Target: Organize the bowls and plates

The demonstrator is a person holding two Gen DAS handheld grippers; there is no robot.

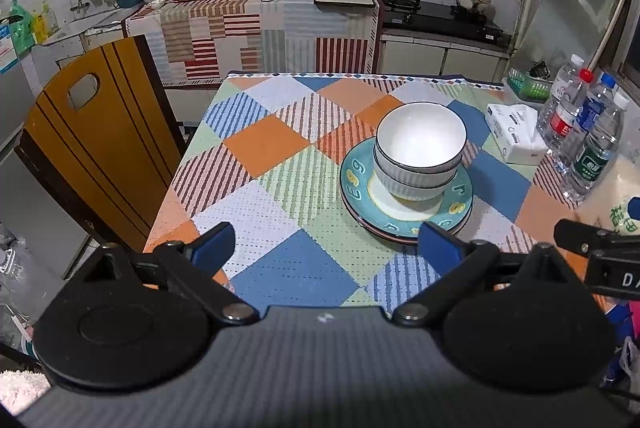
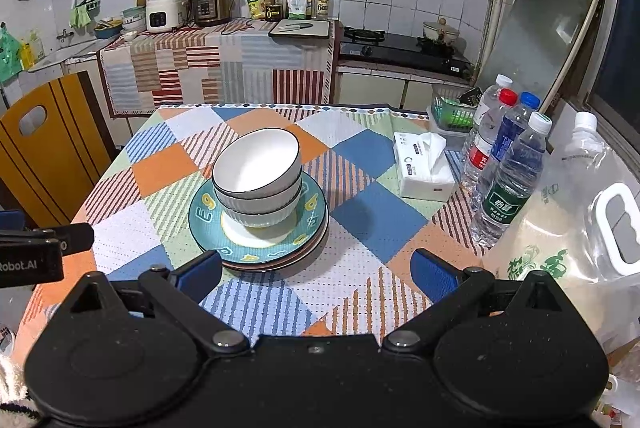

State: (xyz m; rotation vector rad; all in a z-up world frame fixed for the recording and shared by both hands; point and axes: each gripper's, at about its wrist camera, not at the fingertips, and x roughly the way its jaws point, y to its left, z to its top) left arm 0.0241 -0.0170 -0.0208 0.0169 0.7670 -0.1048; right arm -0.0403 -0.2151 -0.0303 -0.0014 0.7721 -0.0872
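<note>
Two white ribbed bowls (image 1: 420,148) with dark rims are nested and stand on a stack of plates, the top one teal with yellow letters (image 1: 360,180). The stack is on the checked tablecloth. The bowls (image 2: 256,172) and teal plate (image 2: 204,216) also show in the right wrist view. My left gripper (image 1: 324,244) is open and empty, low over the table's near edge, with the stack just ahead and right. My right gripper (image 2: 316,264) is open and empty, with the stack ahead and left.
A tissue pack (image 1: 516,136) and several water bottles (image 2: 508,180) stand at the table's right. A large clear bag with a white handle (image 2: 580,228) sits at the right front. A green basket (image 2: 452,112) is behind. A wooden chair (image 1: 96,148) stands left of the table.
</note>
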